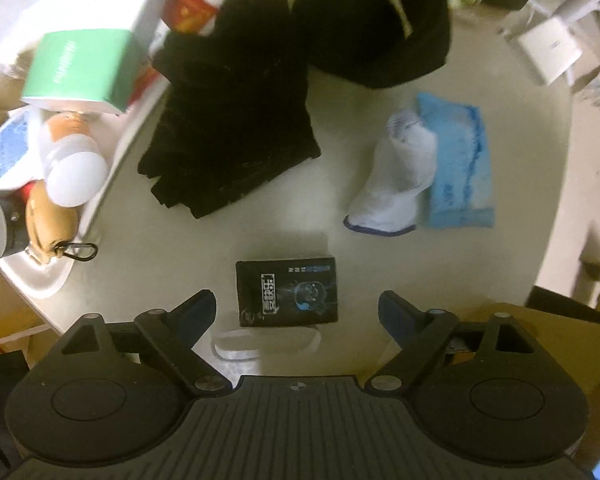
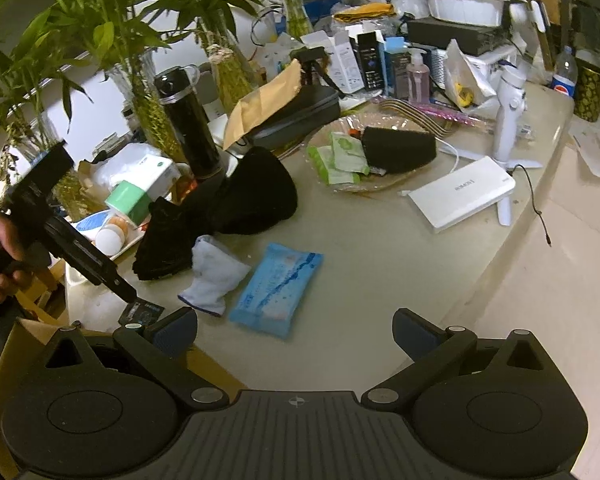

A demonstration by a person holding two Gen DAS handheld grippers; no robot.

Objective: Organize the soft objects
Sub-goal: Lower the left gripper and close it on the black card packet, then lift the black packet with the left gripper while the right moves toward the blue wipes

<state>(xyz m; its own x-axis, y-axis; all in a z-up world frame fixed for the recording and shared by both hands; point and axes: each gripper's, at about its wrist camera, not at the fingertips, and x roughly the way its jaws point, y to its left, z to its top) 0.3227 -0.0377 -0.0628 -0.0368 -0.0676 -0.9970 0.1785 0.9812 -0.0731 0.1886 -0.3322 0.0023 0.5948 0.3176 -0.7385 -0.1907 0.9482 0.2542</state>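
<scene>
A white sock (image 1: pixel 396 176) lies on the table beside a blue tissue pack (image 1: pixel 458 164); both also show in the right wrist view, sock (image 2: pixel 212 276) and pack (image 2: pixel 278 290). A folded black cloth (image 1: pixel 228 120) and a black hat (image 1: pixel 380 28) lie behind them. My left gripper (image 1: pixel 296 312) is open, hovering over a small black packet (image 1: pixel 287 294). My right gripper (image 2: pixel 294 330) is open and empty near the table's front edge, just short of the tissue pack. The left gripper's body (image 2: pixel 60 220) shows at the left of the right wrist view.
A tray (image 1: pixel 44 284) at left holds bottles and a green box (image 1: pixel 80 66). A white power bank (image 2: pixel 462 192), a plate of green packs (image 2: pixel 340 158), a black flask (image 2: pixel 192 128), plants and boxes crowd the back.
</scene>
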